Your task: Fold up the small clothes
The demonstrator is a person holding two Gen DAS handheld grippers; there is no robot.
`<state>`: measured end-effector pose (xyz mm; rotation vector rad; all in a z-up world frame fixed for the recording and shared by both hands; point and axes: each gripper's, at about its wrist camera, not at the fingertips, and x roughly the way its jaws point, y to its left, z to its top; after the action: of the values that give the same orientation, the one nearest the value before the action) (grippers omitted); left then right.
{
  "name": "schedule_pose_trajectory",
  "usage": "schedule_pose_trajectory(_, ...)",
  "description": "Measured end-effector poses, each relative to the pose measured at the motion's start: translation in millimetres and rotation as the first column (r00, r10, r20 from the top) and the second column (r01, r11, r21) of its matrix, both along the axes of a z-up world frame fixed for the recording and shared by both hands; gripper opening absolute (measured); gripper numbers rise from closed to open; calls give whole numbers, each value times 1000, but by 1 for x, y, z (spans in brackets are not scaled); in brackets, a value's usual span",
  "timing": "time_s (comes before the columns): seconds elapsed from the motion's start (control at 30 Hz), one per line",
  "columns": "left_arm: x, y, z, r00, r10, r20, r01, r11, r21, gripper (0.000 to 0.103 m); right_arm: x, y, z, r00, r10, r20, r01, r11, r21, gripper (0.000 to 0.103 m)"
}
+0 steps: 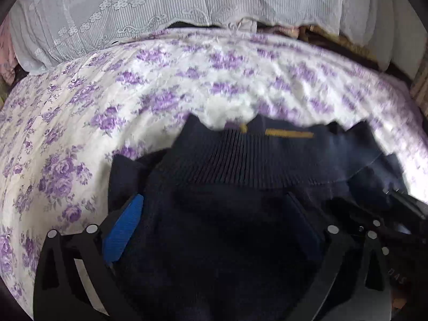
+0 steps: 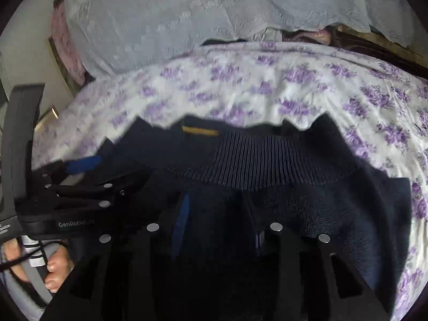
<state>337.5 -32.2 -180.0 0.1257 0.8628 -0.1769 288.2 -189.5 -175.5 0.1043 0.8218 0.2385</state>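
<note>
A dark navy knit garment (image 1: pixel 240 165) with a ribbed band and a yellow label (image 1: pixel 289 133) lies on the bed and fills the low middle of both views (image 2: pixel 254 165). My left gripper (image 1: pixel 214 211) sits over it with its jaws wide apart, the blue pad (image 1: pixel 124 230) bare and garment cloth between them. My right gripper (image 2: pixel 216 208) has its jaws close together, pinching the garment below the ribbed band. The left gripper also shows in the right wrist view (image 2: pixel 88 168), at the garment's left edge.
The bed is covered by a white sheet with purple flowers (image 1: pixel 107 101). A pale lace cloth (image 1: pixel 133 8) hangs at the far side. A hand (image 2: pixel 56 267) holds the left gripper's handle.
</note>
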Motion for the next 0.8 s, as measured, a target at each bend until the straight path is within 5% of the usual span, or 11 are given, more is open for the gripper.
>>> schedule_pose_trajectory(0.13,-4,8,6,1000,6,11,-5,999,-42,98,-7,-7,6,999,-21,25,20,1000,23,34)
schedule_pose_trajectory(0.27,-55,29,22,999,-40,35,44,989,-140,98,-65,-9,21,997,-14,82,11,999,37,34)
schedule_pose_trajectory(0.33,-76,30,12,998,-64,17,66,990,-123,98,-83,-5,10,999,-15,50,16,1000,-23,34)
schedule_pose_trajectory(0.47,-84,7,0,996,-69,48,66,997,51,99,-82,-4,6,1000,-12,17,13,999,-42,34)
schedule_pose_trajectory(0.57,-89,14,4,997,-49,58,49,999,17,99,-93,-6,13,997,-34,63,38,998,-48,30)
schedule_pose_trajectory(0.67,-114,34,14,997,-36,61,43,993,-108,98,-122,-12,22,992,-57,112,58,998,-4,32)
schedule_pose_trajectory(0.73,-120,37,0,1000,-17,7,17,998,-60,99,-121,-13,0,998,-65,0,65,997,-38,36)
schedule_pose_trajectory(0.8,-116,37,-4,1000,-12,-17,11,999,-53,99,-118,-23,0,998,-63,-25,63,997,36,36)
